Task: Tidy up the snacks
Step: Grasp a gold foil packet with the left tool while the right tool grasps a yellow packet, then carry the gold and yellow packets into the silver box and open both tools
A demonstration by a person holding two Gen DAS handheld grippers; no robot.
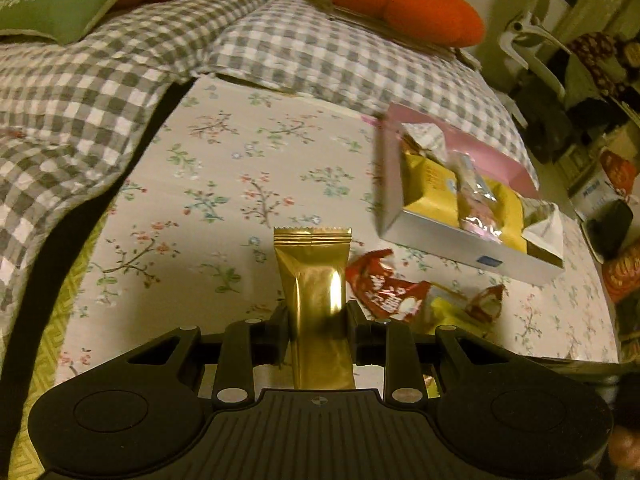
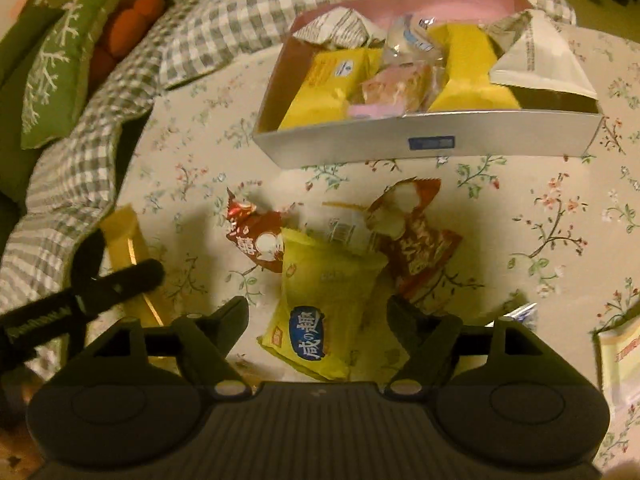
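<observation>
Gripping a gold foil snack bar (image 1: 314, 280) between its closed-in fingers, the left gripper (image 1: 318, 320) holds it upright over the floral sheet (image 1: 224, 184). Right gripper (image 2: 318, 316) is spread wide, holding nothing, hovering over a yellow-green cracker packet (image 2: 324, 300) with two red wrappers (image 2: 256, 236) beside it. Box (image 2: 428, 142) sits just beyond the pile, already stuffed with yellow packs and other snacks.

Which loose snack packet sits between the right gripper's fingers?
The yellow-green packet with the blue label, lying between the open right gripper; the two red packets lie farther out.
</observation>
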